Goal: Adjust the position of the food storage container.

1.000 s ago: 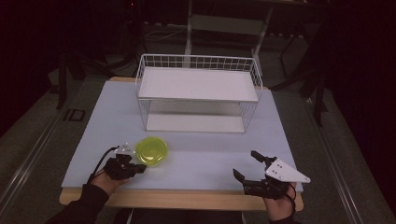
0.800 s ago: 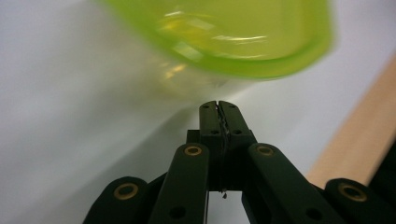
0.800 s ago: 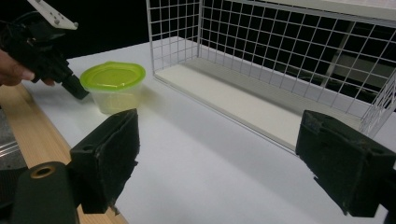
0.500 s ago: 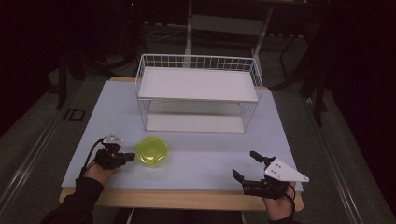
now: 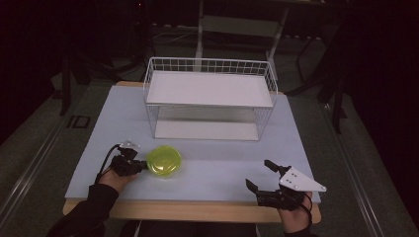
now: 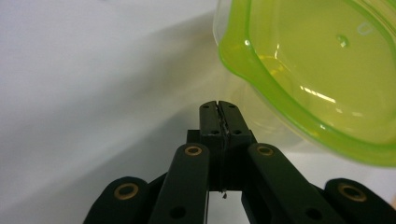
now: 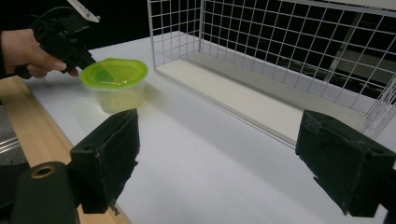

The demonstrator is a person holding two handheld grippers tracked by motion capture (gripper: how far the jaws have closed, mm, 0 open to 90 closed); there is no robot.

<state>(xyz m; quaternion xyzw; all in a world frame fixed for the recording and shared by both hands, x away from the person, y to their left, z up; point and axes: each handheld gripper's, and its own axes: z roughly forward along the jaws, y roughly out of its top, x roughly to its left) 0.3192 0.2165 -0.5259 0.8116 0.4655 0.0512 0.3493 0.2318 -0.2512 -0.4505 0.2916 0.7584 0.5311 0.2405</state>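
Tub (image 5: 164,160) on worktop (image 5: 217,170) just ahead-right of clenched, empty left claw (image 5: 140,166), tips beside its rim; right claw (image 5: 261,176) spread wide, well apart, so left nearer.

A staged recording bench in a dark lab or studio

A pale mat covers the wood-edged bench (image 5: 197,210), which carries a white wire rack (image 5: 210,98) and a green-lidded tub (image 5: 163,160). Everything around is unlit: dark floor, black stand legs (image 5: 338,101) and a cable on the floor behind, and an "ID" marking (image 5: 78,121) beside the bench.
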